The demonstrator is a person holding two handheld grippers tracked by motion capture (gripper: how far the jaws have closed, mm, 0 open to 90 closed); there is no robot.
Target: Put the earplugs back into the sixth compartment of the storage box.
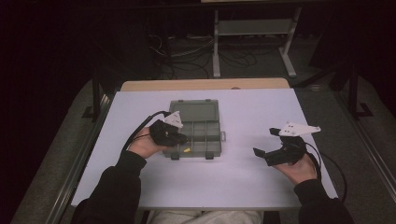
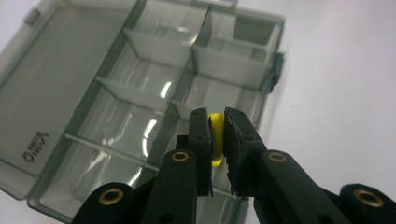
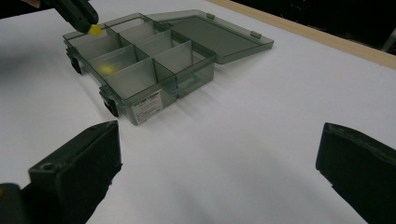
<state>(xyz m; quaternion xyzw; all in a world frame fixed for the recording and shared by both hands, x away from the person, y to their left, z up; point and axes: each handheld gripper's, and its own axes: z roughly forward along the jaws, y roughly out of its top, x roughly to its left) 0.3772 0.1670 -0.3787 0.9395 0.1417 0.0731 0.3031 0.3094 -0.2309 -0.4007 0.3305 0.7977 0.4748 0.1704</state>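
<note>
A translucent grey compartment box [image 1: 220, 136] lies open on the white table [image 1: 261, 107], its lid [image 1: 198, 111] flat behind it. My left gripper [image 1: 183, 138] hovers over the box's near left corner, shut on a small yellow piece [image 2: 215, 127] that sits between its pads. From the right gripper view the same gripper [image 3: 92, 26] holds the yellow piece [image 3: 95, 30] just above the box [image 3: 187, 79]. A second yellow piece [image 3: 107, 69] lies in a near compartment. My right gripper [image 1: 264, 141] rests open to the right of the box, with nothing between its jaws.
The box has several compartments split by dividers [image 2: 149, 46], and latches on its front wall [image 1: 223, 136]. A wooden strip [image 1: 205, 84] runs along the table's far edge. White table surface stretches between the box and the right gripper [image 3: 217, 135].
</note>
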